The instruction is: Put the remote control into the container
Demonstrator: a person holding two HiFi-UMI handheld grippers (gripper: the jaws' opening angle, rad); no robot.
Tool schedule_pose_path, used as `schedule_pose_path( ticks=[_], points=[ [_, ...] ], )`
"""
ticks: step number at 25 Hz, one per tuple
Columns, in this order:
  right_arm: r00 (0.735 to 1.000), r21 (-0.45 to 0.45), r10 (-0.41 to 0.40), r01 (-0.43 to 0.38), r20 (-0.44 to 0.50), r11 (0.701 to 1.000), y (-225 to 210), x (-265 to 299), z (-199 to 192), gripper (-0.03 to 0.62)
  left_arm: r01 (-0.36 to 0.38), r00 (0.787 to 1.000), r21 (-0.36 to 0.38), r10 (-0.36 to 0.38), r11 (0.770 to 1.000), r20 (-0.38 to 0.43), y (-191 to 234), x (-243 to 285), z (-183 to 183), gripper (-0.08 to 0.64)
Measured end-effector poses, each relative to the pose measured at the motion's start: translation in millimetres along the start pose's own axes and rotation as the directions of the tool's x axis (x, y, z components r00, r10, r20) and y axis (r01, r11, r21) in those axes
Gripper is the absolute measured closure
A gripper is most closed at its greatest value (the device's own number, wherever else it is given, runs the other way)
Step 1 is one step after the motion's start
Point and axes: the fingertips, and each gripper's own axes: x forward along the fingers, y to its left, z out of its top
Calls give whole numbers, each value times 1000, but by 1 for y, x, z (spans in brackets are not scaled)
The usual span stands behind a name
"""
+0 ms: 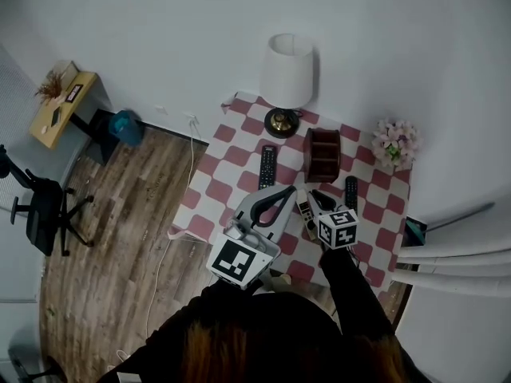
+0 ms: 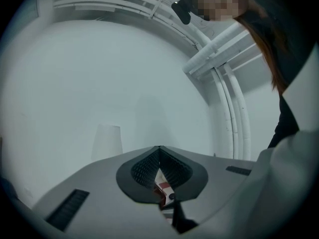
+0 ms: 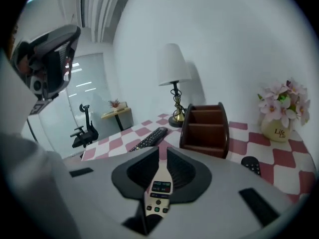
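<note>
On the red-and-white checked table (image 1: 231, 154), light remote control (image 3: 158, 195) lying flat, buttons up, just below the right gripper (image 3: 163, 152) and showing through its gap. Jaws there nearly closed, only a thin slit, gripping nothing. Just past it, brown wooden container (image 3: 204, 128), apart from the remote control. Long black remote (image 3: 149, 138) on one side, small black remote (image 3: 250, 164) on the other. Behind those, lamp (image 3: 173, 78) and pink flowers (image 3: 281, 101). Higher up, left gripper (image 2: 159, 149) closed tight, empty, aimed at a white wall.
</note>
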Motion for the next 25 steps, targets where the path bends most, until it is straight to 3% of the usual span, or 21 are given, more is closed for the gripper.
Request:
schedule_pose_path(
  ticks=[3,5,9,15,21,25],
  points=[
    [993,-19,3,-5,-117,1000,0,20,-20,424,-11,1000,-3,11,1000,-6,2,-6,-2,558],
    [981,-57,-27,16,-190,998,-2,30,-34,372,-20,1000,-4,20,1000,-6,4,-9,-3,558],
    [953,-126,-83,48,-292,991,-3,42,-60,356,-38,999,0,38,999,-4,9,-16,-4,558],
    [935,-142,-89,42,-344,989,0,54,-73,344,-69,997,-1,69,998,-13,18,-25,-5,558],
    [923,-118,-97,57,-372,991,-2,60,-76,347,-81,997,-9,81,997,-20,23,-27,-7,558],
    [932,-82,-88,63,-351,995,-5,55,-71,372,-85,996,-9,84,996,-25,25,-27,-8,558]
  ],
)
